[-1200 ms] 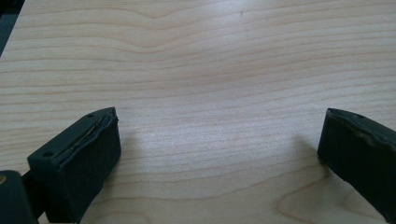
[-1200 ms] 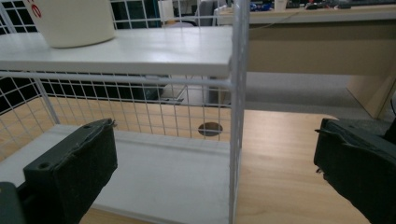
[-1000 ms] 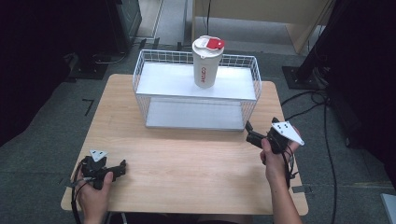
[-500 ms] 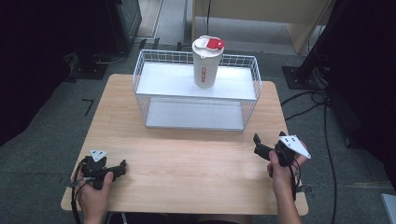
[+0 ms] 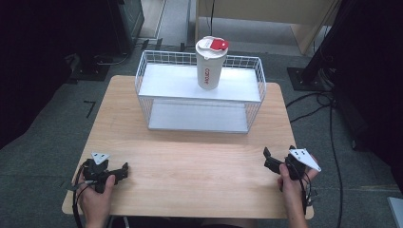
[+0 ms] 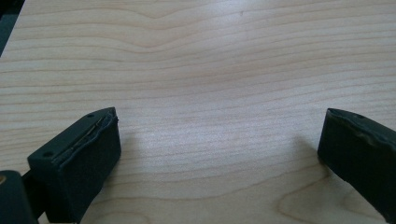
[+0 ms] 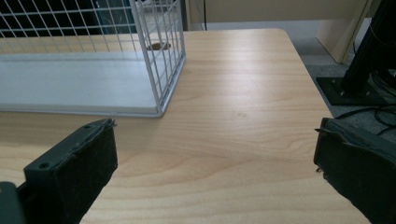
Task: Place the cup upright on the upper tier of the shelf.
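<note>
Place: looks like a lab or studio
Signs: grey carpet (image 5: 43,142), black stands (image 5: 328,52), floor cables (image 5: 328,109), bare table (image 5: 190,166)

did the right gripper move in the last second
Yes. The right gripper has pulled back toward the person and the table's near edge, away from the white wire rack; a second ago it was closer to the rack's front right corner.

Unreadable red lettering on cup (image 5: 209,66)

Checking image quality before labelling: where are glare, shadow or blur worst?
High view: soft overall, dark surroundings, bright white shelf. Left gripper view: pale sheen on the table, faint shadows beside the fingers. Right gripper view: near fingers blurred, wire rack sharper.
</note>
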{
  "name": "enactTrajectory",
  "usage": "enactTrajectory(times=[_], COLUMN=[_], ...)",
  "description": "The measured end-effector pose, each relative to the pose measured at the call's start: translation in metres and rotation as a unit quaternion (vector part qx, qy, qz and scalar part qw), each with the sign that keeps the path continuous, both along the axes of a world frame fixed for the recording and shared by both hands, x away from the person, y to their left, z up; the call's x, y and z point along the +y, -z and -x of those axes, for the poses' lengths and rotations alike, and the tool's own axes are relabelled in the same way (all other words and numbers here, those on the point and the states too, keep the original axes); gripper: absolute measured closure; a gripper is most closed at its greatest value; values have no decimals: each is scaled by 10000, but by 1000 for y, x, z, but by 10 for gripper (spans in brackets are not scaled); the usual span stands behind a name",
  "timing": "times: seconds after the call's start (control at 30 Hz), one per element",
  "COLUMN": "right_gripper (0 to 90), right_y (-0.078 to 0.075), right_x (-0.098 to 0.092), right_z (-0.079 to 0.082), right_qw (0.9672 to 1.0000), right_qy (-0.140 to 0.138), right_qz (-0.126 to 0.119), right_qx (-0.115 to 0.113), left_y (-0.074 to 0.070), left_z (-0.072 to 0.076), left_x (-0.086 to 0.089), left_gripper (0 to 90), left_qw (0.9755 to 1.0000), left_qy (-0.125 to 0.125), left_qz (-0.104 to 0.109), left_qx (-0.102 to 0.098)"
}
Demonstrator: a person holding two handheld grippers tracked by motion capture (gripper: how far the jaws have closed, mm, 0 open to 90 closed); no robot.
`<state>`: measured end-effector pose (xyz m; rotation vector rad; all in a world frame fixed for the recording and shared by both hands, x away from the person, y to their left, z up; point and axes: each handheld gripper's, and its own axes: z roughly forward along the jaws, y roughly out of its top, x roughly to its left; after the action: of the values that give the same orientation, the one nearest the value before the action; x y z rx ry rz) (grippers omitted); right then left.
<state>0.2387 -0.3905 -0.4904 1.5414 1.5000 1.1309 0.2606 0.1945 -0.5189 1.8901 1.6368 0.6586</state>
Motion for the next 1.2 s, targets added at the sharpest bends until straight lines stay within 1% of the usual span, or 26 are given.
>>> enactTrajectory(times=[0.33,0.6,0.63,0.67,0.73,0.77,0.87,0.9,0.97,1.0,1.03,1.1,1.13,1.17,1.2], right_gripper=[0,0,0,0,0,0,0,0,0,0,0,0,0,0,0], right_y=[15,19,21,21,25,25,29,29,29,30,30,30,31,31,32], right_x=[-10,-18,-20,-20,-23,-23,-26,-27,-30,-31,-31,-32,-33,-33,-34], right_z=[14,22,25,25,30,30,34,36,38,39,39,41,41,41,42], right_qw=[9996,9990,9987,9987,9982,9982,9973,9974,9972,9968,9968,9956,9932,9932,9910], right_qy=[33,87,52,52,55,55,82,87,102,60,60,-3,-76,-76,-85], right_qz=[139,174,240,240,282,282,328,293,326,359,359,414,450,450,525], right_qx=[254,413,441,441,535,535,652,645,668,718,718,843,1070,1070,1229], left_y=[0,0,0,0,0,0,0,0,0,0,0,0,0,0,0], left_z=[0,0,0,0,0,0,0,0,0,0,0,0,0,0,0], left_x=[0,0,0,0,0,0,0,0,0,0,0,0,0,0,0], left_gripper=[0,0,0,0,0,0,0,0,0,0,0,0,0,0,0], left_qw=[10000,10000,10000,10000,10000,10000,10000,10000,10000,10000,10000,10000,10000,10000,10000], left_qy=[0,-1,-2,-2,-1,0,0,-1,-1,-1,-1,-1,0,0,2], left_qz=[1,1,1,1,0,1,0,0,0,0,0,0,0,0,-4], left_qx=[-1,-2,-2,-2,-2,-1,-1,0,-1,-2,-2,-3,-2,-2,-4])
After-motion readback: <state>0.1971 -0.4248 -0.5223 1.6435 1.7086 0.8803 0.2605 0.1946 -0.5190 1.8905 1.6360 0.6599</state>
